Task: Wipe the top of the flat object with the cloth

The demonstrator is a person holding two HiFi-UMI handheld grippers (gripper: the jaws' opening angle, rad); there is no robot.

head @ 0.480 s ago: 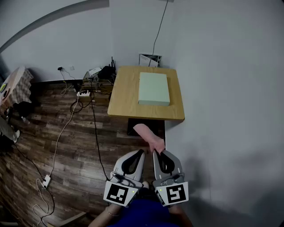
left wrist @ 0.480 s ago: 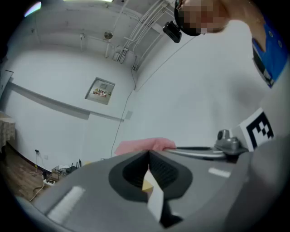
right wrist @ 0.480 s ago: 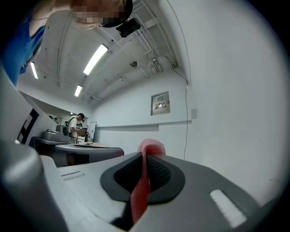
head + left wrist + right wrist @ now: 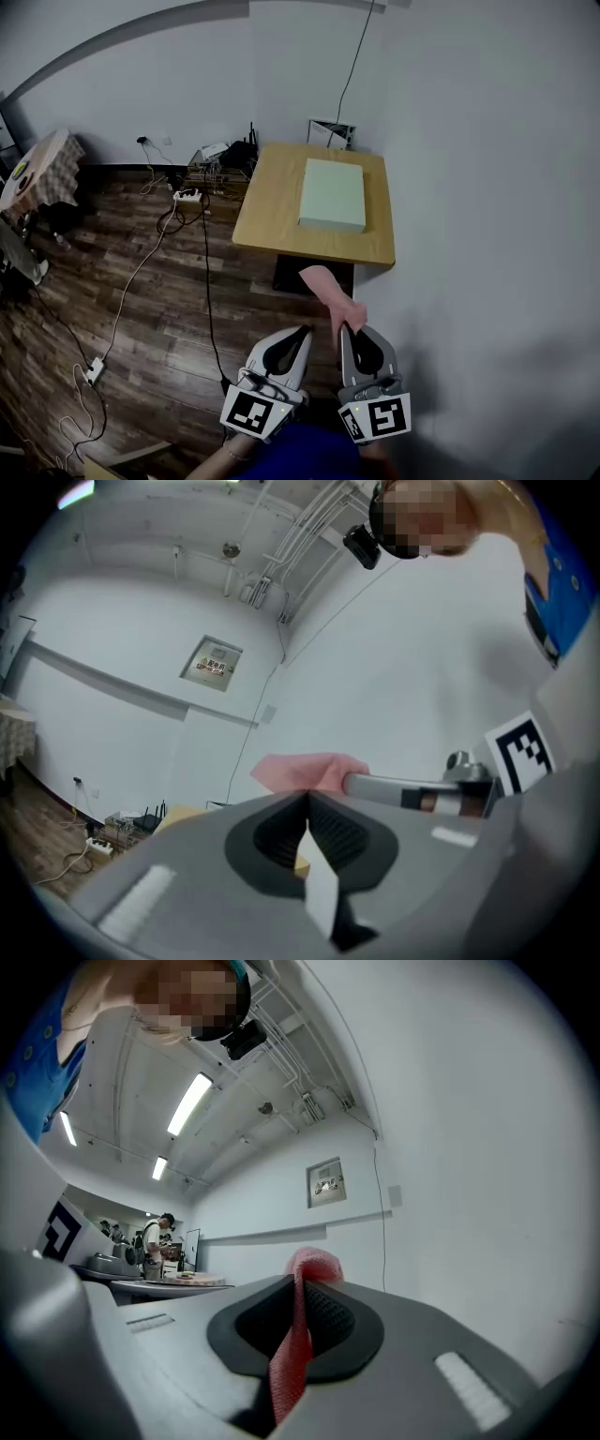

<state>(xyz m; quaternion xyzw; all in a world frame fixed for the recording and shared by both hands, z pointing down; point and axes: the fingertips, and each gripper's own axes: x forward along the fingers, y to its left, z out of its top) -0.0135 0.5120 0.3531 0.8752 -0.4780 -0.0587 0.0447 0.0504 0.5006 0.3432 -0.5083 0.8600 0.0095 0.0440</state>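
Cloth of pink mesh fabric [image 4: 328, 286] is sitting pinched between the closed jaws of your right gripper [image 4: 349, 330], its free end sticking out past the tips toward the small wooden table [image 4: 272, 202]. Your left gripper [image 4: 302, 333] is riding just beside the right one, jaws pressed together on nothing. You are holding both well short of the pale green flat rectangular slab [image 4: 332, 194], which is lying on the tabletop, apart from the cloth.

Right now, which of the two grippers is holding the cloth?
The right gripper: its jaws are shut on the pink cloth. The left gripper beside it is shut on nothing.
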